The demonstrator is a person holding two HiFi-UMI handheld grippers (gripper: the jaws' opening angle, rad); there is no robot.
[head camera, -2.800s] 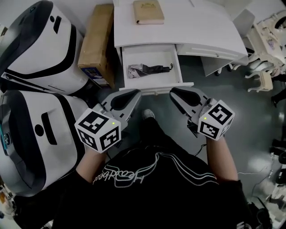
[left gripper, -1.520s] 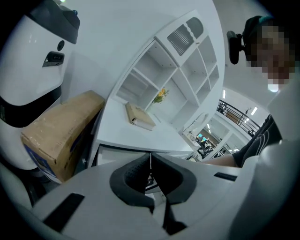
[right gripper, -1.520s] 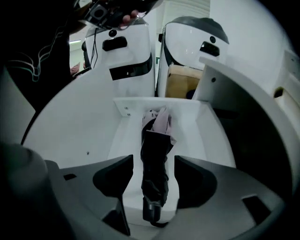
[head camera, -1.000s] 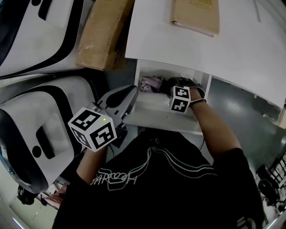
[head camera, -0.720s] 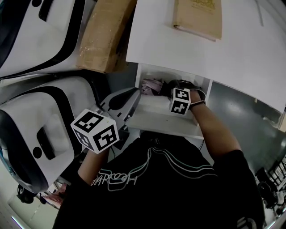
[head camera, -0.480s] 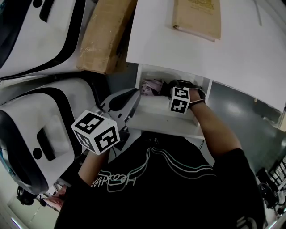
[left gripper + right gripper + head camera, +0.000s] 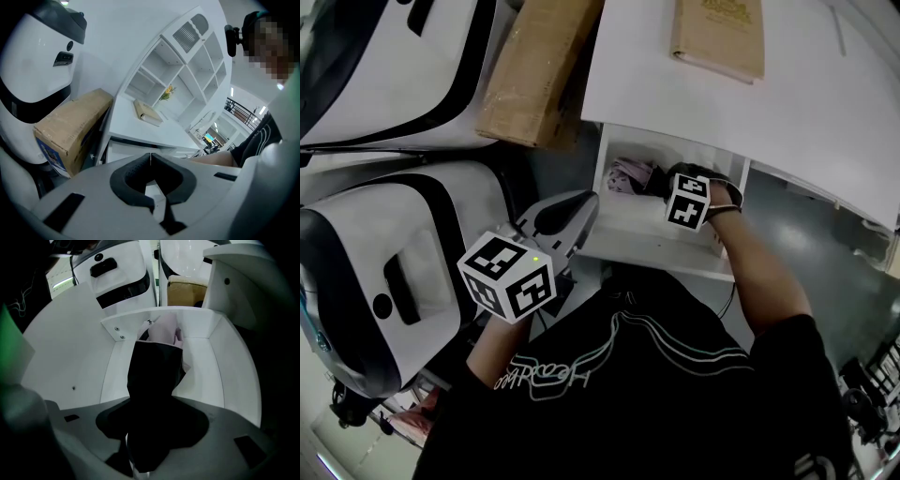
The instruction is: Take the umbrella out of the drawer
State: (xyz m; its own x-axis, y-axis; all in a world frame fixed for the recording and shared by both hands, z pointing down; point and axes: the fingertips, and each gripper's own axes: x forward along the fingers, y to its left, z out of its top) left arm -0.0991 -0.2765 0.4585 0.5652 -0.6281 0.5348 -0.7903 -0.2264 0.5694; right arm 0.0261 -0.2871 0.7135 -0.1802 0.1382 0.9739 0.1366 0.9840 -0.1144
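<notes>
The white drawer (image 7: pixel 656 246) stands pulled out under the desk. In it lies the folded umbrella (image 7: pixel 628 174), black with pale pinkish fabric at its far end. My right gripper (image 7: pixel 667 180) reaches steeply down into the drawer. In the right gripper view the black umbrella (image 7: pixel 154 366) runs between the jaws of my right gripper (image 7: pixel 153 401). Those jaws are closing, with their pads against its sides. My left gripper (image 7: pixel 589 199) hangs just left of the drawer front, apart from it. Seen in its own view, the left gripper (image 7: pixel 150 155) is shut and holds nothing.
A tan book (image 7: pixel 719 37) lies on the white desk (image 7: pixel 825 103). A cardboard box (image 7: pixel 534 70) leans left of the desk. Large white-and-black machines (image 7: pixel 375 262) crowd the left side. The drawer's walls (image 7: pixel 206 329) close in round the umbrella.
Since the earliest frame my right gripper has gone from in front of the drawer down into it, over the umbrella, and has stayed there. My left gripper has drifted slightly toward the drawer front.
</notes>
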